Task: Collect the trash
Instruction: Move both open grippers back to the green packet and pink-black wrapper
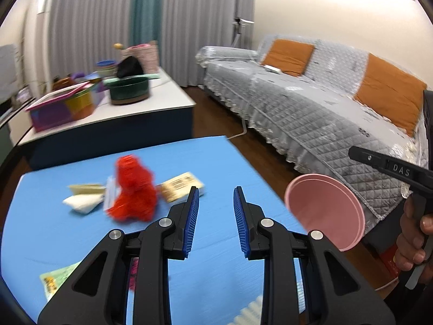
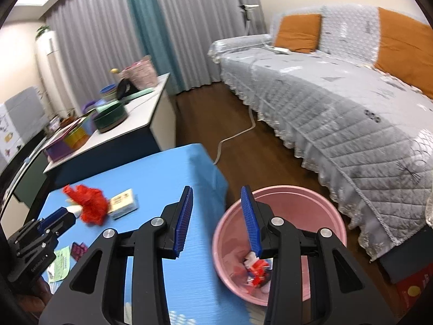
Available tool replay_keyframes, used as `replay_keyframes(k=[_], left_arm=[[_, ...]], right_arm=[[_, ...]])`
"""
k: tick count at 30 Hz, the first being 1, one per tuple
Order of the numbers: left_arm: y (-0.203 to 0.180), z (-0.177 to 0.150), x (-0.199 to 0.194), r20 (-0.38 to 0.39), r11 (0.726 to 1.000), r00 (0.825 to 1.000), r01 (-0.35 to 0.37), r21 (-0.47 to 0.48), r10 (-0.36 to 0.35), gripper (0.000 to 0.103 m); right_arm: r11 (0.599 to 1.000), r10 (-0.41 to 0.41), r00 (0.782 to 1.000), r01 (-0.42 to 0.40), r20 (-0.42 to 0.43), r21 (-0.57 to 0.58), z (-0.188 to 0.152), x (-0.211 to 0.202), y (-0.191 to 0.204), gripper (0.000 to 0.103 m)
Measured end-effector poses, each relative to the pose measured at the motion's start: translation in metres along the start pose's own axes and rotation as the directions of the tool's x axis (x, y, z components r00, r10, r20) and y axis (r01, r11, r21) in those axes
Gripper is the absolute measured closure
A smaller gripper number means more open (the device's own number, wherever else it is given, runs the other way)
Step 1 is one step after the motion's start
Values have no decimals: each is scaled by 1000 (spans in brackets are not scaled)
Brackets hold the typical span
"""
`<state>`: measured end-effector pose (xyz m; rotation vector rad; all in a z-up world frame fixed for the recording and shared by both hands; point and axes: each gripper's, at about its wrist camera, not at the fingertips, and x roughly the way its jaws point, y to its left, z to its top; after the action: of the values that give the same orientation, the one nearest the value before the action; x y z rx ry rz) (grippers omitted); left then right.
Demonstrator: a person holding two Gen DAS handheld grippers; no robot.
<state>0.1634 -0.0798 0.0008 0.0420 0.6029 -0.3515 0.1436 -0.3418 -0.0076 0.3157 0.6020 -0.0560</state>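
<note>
A crumpled red wrapper lies on the blue table with a tan carton to its right and white paper scraps to its left. My left gripper is open and empty, short of them. My right gripper is open and empty above the pink bin, which holds red and white trash. The bin also shows in the left wrist view. The red wrapper and carton lie far left of the right gripper. The left gripper is near them.
A green packet and a dark pink packet lie near the table's front. A white side table with boxes and a green pot stands behind. A grey covered sofa runs along the right over the wood floor.
</note>
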Motion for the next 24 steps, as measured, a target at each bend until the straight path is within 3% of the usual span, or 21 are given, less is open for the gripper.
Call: replay_keyframes(k=[6,11,18,24], left_arm=[[44,-25,-20,-5,992,995,-102,-75,102,76],[75,-51,-28,-36,973,979,-202,-110,199,76],[119,-85,-39,-72,939,951,-309,-154,301,76],[153,-105,-49,-103,899,925,-379,-217,365,76]], right_arm=[[994,86,996,-88,-34,-66,-15,10,49,66],[977,183,980,-190,-78,-97,-29,24,92,68],[923,320,933,-347,-166,-165,-58,44,158,69],[885,342,905,-400,-251,-237,-91,65,200,69]])
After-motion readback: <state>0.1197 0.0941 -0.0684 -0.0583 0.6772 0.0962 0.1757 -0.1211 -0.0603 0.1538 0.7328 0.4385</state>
